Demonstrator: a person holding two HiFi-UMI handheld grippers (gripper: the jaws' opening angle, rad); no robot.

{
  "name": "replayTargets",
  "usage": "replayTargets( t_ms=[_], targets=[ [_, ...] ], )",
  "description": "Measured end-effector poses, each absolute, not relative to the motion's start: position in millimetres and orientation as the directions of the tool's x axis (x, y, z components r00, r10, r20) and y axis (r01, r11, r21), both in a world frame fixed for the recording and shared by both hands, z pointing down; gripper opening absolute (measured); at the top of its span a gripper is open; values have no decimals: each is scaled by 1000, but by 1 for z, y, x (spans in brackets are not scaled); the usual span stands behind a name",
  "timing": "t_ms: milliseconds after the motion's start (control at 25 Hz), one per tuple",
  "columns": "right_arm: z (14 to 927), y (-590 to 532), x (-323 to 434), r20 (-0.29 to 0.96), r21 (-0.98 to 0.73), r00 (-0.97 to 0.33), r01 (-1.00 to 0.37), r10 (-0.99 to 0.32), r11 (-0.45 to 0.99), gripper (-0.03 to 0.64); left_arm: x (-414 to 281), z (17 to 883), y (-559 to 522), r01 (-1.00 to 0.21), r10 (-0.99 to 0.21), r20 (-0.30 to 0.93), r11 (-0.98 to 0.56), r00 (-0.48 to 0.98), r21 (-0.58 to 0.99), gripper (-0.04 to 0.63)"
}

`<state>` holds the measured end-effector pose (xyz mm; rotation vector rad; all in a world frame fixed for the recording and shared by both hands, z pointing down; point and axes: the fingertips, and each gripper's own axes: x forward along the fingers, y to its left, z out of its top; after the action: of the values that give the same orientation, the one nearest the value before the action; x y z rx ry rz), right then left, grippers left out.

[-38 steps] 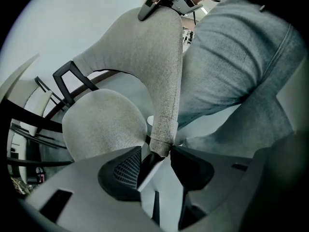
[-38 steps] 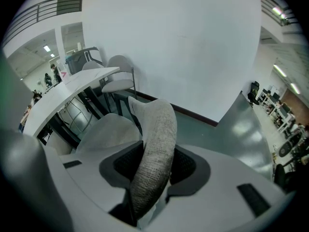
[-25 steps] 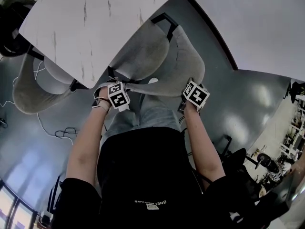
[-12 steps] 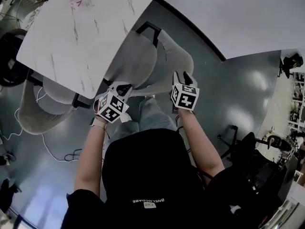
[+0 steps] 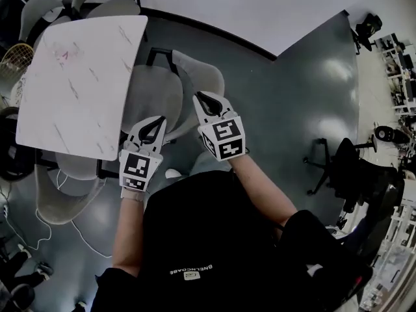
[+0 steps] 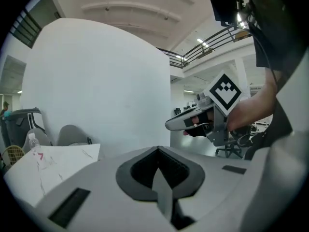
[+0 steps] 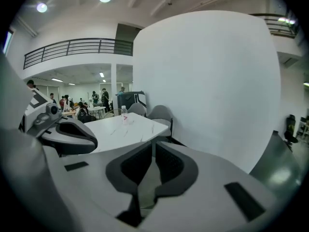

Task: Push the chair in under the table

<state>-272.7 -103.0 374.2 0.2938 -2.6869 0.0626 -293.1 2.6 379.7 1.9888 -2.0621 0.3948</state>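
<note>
The grey chair stands on the floor at the worktop's right edge in the head view, its seat partly beneath, its back outside. Above it, touching nothing, the left hand-held gripper has just closed fully, empty. The right hand-held gripper beside it has just narrowed to a thin slit, also empty.

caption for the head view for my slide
Left gripper shut, right gripper just closing its jaws on nothing, both held above the grey chair beside the white table
</note>
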Motion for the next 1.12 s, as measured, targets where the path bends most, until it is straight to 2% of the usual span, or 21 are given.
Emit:
replayTargets(
  t_ms=[120,400,760,1120],
  targets=[
    [342,-107,-255,366,24,-912,-187,-183,982,29,-281,349,-14,-999,-951,308,19,-29,-34,6],
    [275,-142,-204,242,-8,-956,-174,-167,985,28,-249,280,-58,-999,-989,147,2,5,45,6],
    [237,-171,-158,153,-57,-971,-195,-184,979,28,-209,248,-93,-997,-991,119,-49,57,64,6],
    [235,-174,-131,135,-96,-976,-182,-168,979,28,-173,238,-114,-978,-988,72,-124,137,170,6]
  ],
)
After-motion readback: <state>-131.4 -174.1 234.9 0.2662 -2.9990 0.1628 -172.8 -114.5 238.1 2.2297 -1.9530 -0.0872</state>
